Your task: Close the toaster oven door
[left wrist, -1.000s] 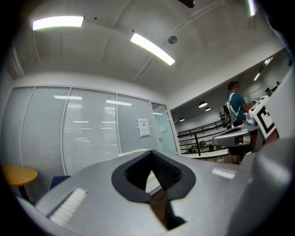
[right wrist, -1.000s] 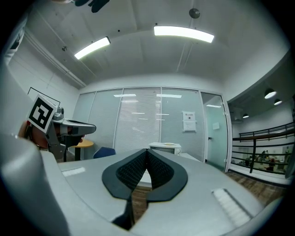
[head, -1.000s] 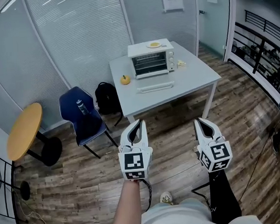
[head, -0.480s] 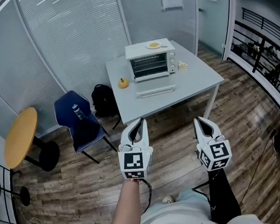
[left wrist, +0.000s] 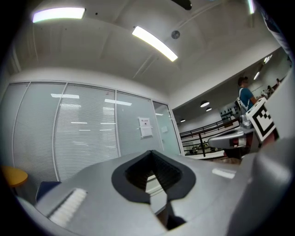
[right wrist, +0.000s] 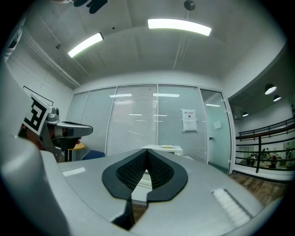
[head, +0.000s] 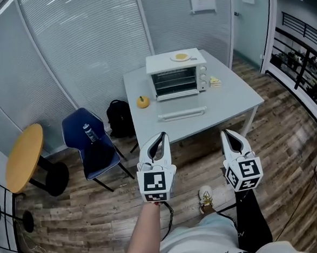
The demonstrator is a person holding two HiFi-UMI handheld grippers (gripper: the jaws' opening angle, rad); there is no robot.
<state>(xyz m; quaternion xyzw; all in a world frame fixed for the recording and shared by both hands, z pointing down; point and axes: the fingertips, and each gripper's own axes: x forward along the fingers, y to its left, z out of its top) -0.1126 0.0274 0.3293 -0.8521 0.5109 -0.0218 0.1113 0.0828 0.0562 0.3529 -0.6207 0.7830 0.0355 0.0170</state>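
Toaster oven door (head: 182,114) open, flat on tbl (head: 229,99)

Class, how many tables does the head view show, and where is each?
2. A white table stands ahead, bearing the toaster oven; a round yellow table stands at the left, beside the blue chair. More may lie outside the view.

Your left gripper (head: 159,137) and right gripper (head: 228,134) are held side by side in front of you, well apart, both pointing forward, away from your body. Left gripper view: jaws together at the tips, nothing between them. Right gripper view — the same, tips meeting, empty. Each marker cube faces up toward your head: left cube (head: 154,186), right cube (head: 243,175). Your left forearm (head: 146,235) is bare — your right forearm (head: 253,222) is in a dark sleeve.
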